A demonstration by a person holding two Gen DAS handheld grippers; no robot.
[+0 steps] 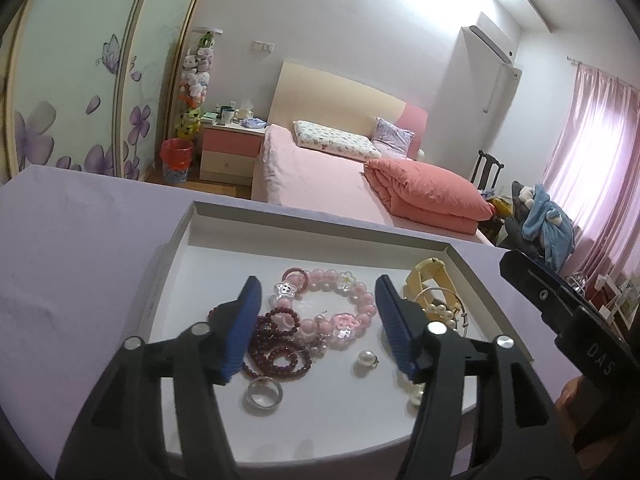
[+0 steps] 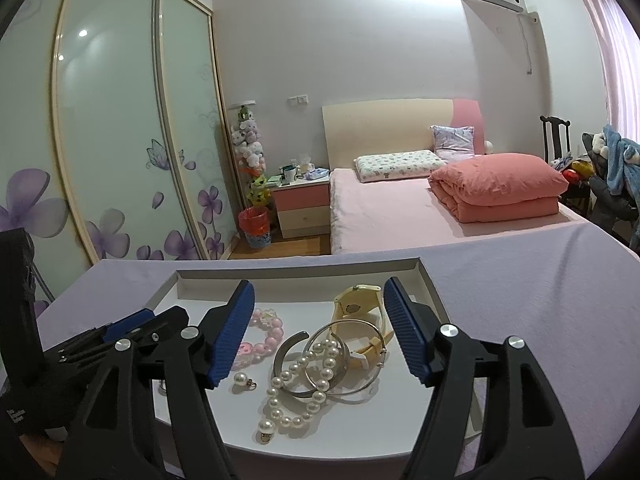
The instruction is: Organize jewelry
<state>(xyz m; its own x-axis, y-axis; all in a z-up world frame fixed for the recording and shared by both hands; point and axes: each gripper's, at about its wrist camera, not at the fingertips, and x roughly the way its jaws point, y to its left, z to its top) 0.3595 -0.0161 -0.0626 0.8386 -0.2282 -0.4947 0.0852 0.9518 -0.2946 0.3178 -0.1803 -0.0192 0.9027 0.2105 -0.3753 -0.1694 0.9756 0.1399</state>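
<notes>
A shallow white tray (image 1: 320, 222) on a lilac-covered table holds the jewelry. My left gripper (image 1: 318, 328) hangs open above a pink bead bracelet (image 1: 352, 304), dark red bead strings (image 1: 280, 344), a silver ring (image 1: 264, 394) and a loose pearl earring (image 1: 366, 358), with nothing between its pads. Over the tray's (image 2: 280, 268) right half my right gripper (image 2: 318, 334) is open too. Below it lie a pearl bracelet (image 2: 316, 376), silver bangles (image 2: 340, 360) and a yellow watch (image 2: 360, 304). The pearl earring (image 2: 242, 380) rests near its left pad.
The right gripper's black body (image 1: 560, 312) enters the left wrist view at right; the left gripper (image 2: 120, 332) shows at left in the right wrist view. Lilac cloth (image 2: 540, 300) surrounds the tray. Beyond the table are a pink bed (image 2: 420, 208), a nightstand and a wardrobe.
</notes>
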